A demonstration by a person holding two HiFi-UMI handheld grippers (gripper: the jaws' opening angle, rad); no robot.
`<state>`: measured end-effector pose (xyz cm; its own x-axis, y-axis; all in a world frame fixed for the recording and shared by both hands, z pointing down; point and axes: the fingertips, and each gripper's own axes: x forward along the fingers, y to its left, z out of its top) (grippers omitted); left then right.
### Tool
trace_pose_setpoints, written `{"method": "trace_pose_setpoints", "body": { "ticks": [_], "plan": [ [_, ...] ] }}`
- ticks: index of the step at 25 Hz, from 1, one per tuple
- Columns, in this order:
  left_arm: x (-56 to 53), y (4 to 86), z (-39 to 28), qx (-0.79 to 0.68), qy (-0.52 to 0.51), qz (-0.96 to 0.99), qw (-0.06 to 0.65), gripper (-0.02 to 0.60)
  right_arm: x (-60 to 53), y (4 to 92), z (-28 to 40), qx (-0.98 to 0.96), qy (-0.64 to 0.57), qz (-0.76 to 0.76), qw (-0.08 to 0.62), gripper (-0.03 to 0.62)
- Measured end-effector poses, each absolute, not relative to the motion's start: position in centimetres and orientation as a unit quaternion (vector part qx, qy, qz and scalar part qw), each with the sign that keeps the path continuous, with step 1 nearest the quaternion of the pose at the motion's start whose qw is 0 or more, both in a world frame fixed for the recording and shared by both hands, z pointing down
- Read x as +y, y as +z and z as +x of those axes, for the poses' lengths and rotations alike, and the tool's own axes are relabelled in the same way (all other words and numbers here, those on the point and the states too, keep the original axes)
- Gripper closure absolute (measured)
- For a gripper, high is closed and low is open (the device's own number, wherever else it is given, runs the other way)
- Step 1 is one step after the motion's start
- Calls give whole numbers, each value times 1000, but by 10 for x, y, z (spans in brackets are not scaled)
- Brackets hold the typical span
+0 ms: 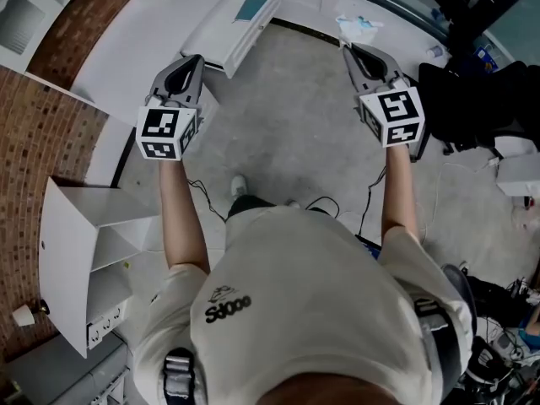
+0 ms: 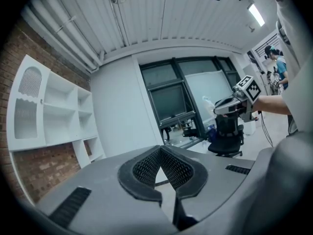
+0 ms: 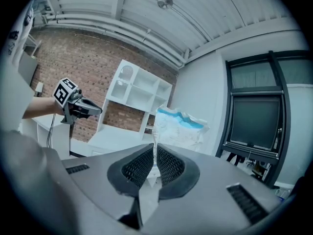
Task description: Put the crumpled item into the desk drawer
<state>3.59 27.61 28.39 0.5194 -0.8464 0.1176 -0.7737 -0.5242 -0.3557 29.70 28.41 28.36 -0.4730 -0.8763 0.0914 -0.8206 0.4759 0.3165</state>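
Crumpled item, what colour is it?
The crumpled item is white with a blue edge, best seen in the right gripper view.

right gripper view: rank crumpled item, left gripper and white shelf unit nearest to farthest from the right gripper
1. crumpled item, pinched by the right gripper, straight ahead.
2. left gripper, off to the left, mid-air.
3. white shelf unit, farther back against the brick wall.
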Motion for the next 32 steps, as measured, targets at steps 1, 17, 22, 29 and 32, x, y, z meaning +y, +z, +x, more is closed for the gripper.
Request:
{"method": "trace_pose_setpoints", "body": {
  "ticks": [1, 17, 22, 29, 32],
  "plan": [
    [274, 283, 39, 471, -140, -861, 131, 571, 283, 284, 300, -851, -114, 498, 120, 574],
    [175, 309, 12, 472, -142, -862, 117, 571, 190, 297, 266, -854, -102, 493, 131, 574],
    [95, 307, -14, 474, -132, -864, 106, 571, 120, 295, 243, -846, -108, 503, 142, 574],
    [-1, 300, -42, 443, -149, -874, 133, 571, 20, 285, 192, -854, -103, 494, 127, 577],
    [-38, 301, -64, 442, -146, -876, 125, 571, -19, 283, 167, -857, -101, 489, 127, 577]
  ]
}}
